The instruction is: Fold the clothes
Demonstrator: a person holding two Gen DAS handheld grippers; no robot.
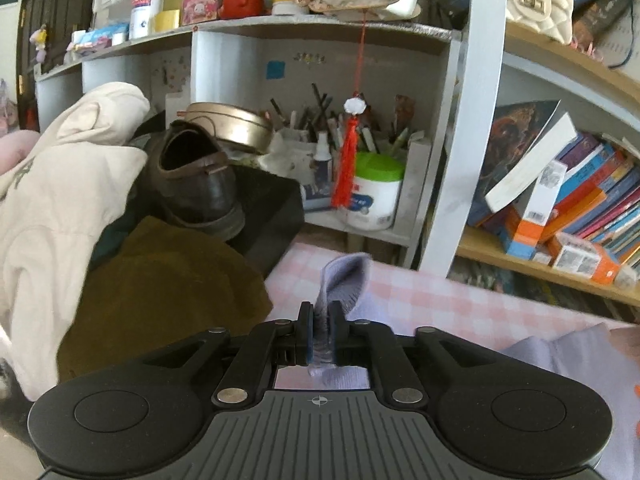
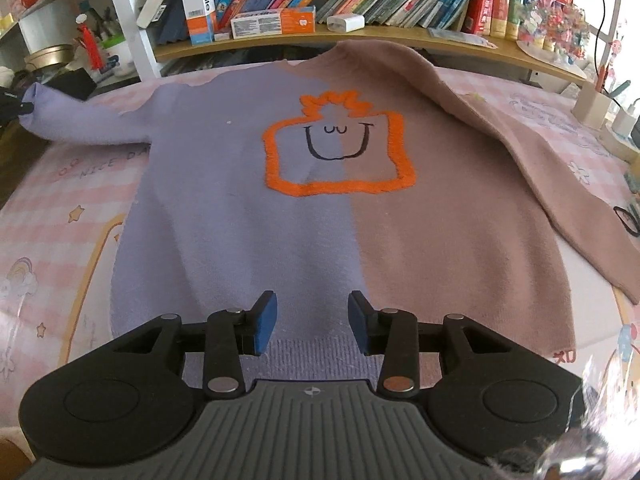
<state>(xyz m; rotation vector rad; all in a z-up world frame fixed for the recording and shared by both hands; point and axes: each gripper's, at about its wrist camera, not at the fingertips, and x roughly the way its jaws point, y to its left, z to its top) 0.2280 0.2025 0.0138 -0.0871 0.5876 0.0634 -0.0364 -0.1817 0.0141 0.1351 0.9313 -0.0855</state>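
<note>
Left gripper (image 1: 320,330) is clenched on the cuff of the lilac sleeve (image 1: 344,280), the knit pinched upright between its fingers, with the cuff's folded end curling toward 1 o'clock over the pink checked tablecloth (image 1: 420,292). Right gripper (image 2: 312,320) hangs released, its blue pads (image 2: 267,322) well apart above the ribbed hem of the sweater (image 2: 248,208). That sweater lies flat and face up on the cloth, half lilac and half brown, its long axis running from the hem at 6 o'clock to the collar at 12 o'clock in the right wrist view. An orange outlined face motif (image 2: 340,148) sits mid-chest across the colour seam. Its lilac sleeve reaches out toward 10 o'clock; the brown sleeve (image 2: 532,160) slants down toward 4 o'clock. Printed on the cloth at 9 o'clock are the words "NICE DA" (image 2: 108,164), the rest hidden under the knit. On the shelf at 11 o'clock stands a white-and-orange box (image 2: 198,8) whose lettering is too small to read surely. In the left view a brown shoe (image 1: 196,184) sits at 10 o'clock beside a cream garment (image 1: 64,200).
</note>
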